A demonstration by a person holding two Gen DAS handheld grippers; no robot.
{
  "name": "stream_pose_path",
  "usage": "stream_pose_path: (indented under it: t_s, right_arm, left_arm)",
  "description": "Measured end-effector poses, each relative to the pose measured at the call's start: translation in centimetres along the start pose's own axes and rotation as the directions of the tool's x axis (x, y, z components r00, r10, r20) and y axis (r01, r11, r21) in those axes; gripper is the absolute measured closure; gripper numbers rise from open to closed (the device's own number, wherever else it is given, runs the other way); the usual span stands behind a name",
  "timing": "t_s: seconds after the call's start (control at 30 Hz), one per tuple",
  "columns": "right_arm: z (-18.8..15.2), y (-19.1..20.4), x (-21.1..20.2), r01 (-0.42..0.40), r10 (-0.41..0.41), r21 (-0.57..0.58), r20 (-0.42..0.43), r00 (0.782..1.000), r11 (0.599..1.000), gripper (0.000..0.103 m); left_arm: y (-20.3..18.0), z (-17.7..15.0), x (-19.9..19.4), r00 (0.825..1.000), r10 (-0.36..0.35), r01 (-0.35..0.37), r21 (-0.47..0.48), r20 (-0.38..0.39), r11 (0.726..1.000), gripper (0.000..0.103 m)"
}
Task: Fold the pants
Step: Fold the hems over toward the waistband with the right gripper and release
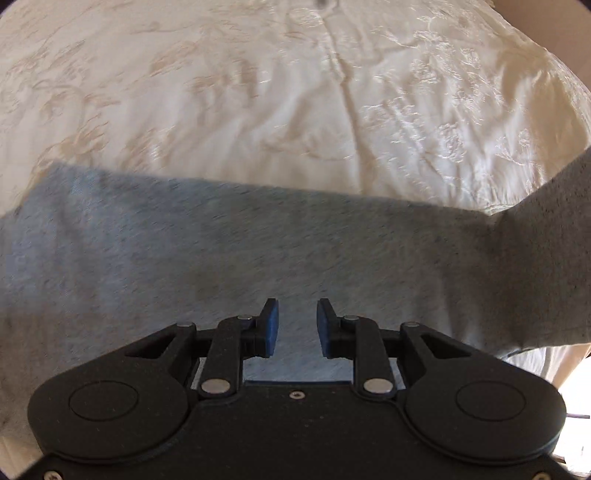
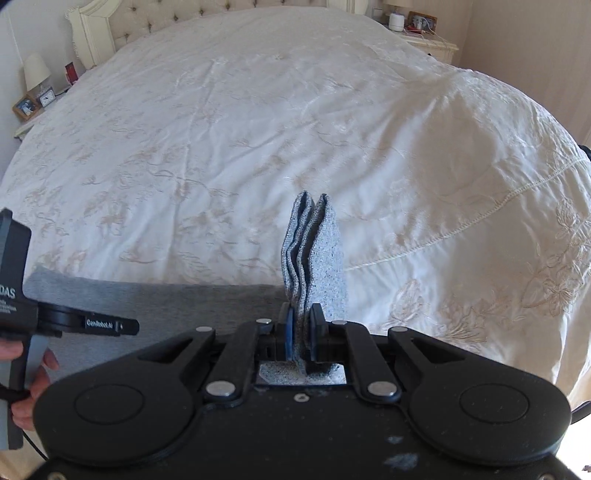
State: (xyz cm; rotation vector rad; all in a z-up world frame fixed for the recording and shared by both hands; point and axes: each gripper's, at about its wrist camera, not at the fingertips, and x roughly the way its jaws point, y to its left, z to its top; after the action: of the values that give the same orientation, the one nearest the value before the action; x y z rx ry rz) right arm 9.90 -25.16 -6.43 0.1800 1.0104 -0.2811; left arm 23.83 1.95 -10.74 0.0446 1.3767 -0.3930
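Grey pants (image 1: 221, 251) lie across the near edge of a cream bed. In the left wrist view my left gripper (image 1: 297, 325) hangs just above the grey fabric with its jaws apart and nothing between them. In the right wrist view my right gripper (image 2: 300, 332) is shut on the pants' doubled edge (image 2: 314, 251), which stands up in folds past the fingertips. The rest of the pants (image 2: 155, 306) stretches flat to the left. The left gripper (image 2: 92, 325), held by a hand, shows at the left edge of that view.
The embroidered cream bedspread (image 2: 295, 129) covers the whole bed. A tufted headboard (image 2: 166, 14) is at the far end. Nightstands with a lamp (image 2: 35, 74) and small items (image 2: 417, 22) stand on both sides.
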Motion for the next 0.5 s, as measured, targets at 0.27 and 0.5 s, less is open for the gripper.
stream_pose_path:
  t_s: [0.27,0.5]
  right_arm:
    - [-1.6,15.5,-0.4,-0.165,0.164,-0.045,-0.015,0.986,0.985,0.094]
    - [-5.3,27.3,5.3,-0.229,0.215,-0.12,-0.117,0.97,0.966,0.093]
  left_arm:
    - [11.4,-3.5,-3.5,0.998,0.069,-0.069,-0.052,-0.012,0.996,0.071]
    - [16.3,-4.5,-4.8,0.998,0.069,-0.07,-0.08,-0.013,0.994,0.071]
